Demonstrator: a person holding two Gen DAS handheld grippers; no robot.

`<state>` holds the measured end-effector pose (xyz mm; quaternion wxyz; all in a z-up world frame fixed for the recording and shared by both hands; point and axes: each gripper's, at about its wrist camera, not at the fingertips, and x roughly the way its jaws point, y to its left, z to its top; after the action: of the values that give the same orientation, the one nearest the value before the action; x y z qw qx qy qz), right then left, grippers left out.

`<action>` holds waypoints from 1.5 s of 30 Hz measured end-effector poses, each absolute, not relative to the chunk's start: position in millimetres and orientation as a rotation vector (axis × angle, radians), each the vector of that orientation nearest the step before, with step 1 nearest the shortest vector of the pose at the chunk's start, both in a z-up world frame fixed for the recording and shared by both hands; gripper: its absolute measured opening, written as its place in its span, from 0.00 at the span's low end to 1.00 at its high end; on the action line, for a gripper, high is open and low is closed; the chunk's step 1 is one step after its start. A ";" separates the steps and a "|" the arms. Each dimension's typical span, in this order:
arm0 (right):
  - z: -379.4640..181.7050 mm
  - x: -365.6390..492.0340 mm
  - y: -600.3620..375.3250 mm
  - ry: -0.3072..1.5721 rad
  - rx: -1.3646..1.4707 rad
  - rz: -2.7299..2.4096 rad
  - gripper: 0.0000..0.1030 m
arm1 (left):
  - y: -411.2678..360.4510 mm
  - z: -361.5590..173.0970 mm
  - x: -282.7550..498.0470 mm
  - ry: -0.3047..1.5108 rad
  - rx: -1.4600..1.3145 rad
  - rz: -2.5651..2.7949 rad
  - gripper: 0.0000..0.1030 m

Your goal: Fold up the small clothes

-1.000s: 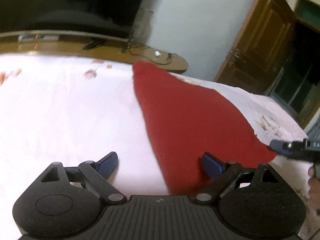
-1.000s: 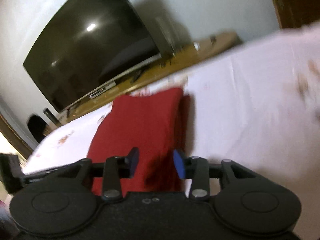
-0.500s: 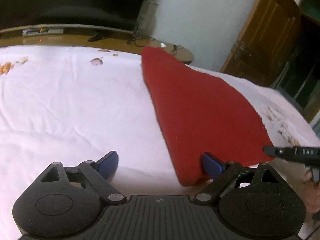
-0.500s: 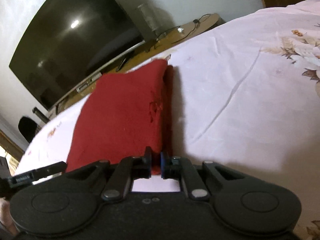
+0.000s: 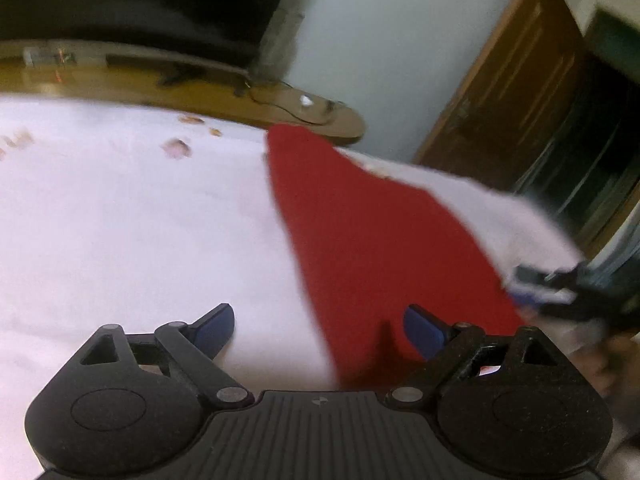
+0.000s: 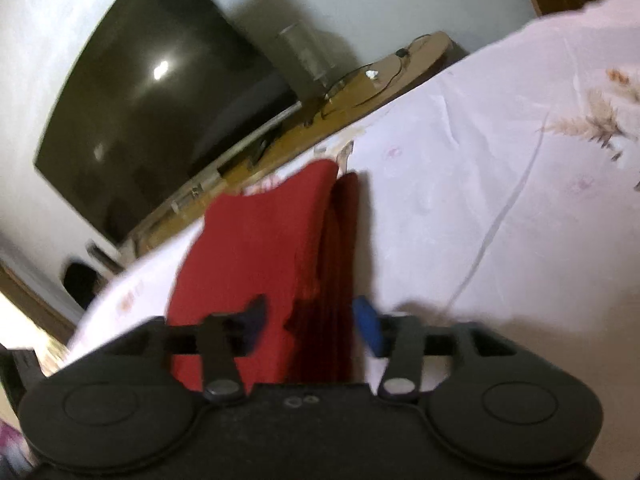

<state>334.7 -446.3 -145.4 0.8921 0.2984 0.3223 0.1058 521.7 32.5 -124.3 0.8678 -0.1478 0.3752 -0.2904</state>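
A folded red garment point(image 5: 372, 240) lies on the white floral bedsheet point(image 5: 120, 220); it also shows in the right wrist view point(image 6: 260, 248). My left gripper point(image 5: 320, 326) is open, its jaws wide apart around the garment's near left corner. My right gripper point(image 6: 312, 320) is open, its jaws on either side of the garment's near right edge, where the folded layers show. The right gripper also appears in the left wrist view point(image 5: 560, 292) at the garment's right corner, blurred.
A wooden TV bench point(image 5: 200, 88) with a dark television point(image 6: 160, 100) stands past the bed's far edge. A wooden door point(image 5: 508, 92) is at the right. The sheet point(image 6: 500, 200) stretches flat to the right of the garment.
My right gripper was shut on the garment's edge half a second ago and has opened. Both views are blurred by motion. My left gripper stayed open at the left corner.
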 end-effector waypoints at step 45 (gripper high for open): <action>-167.1 418.5 -421.8 0.833 0.629 0.517 0.39 | -45.7 -118.7 571.1 0.843 -0.187 -0.750 0.47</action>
<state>418.5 -421.8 -167.1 0.8351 0.2969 0.3935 0.2441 571.1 -45.7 -118.7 0.8411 -0.0883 0.3987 -0.3547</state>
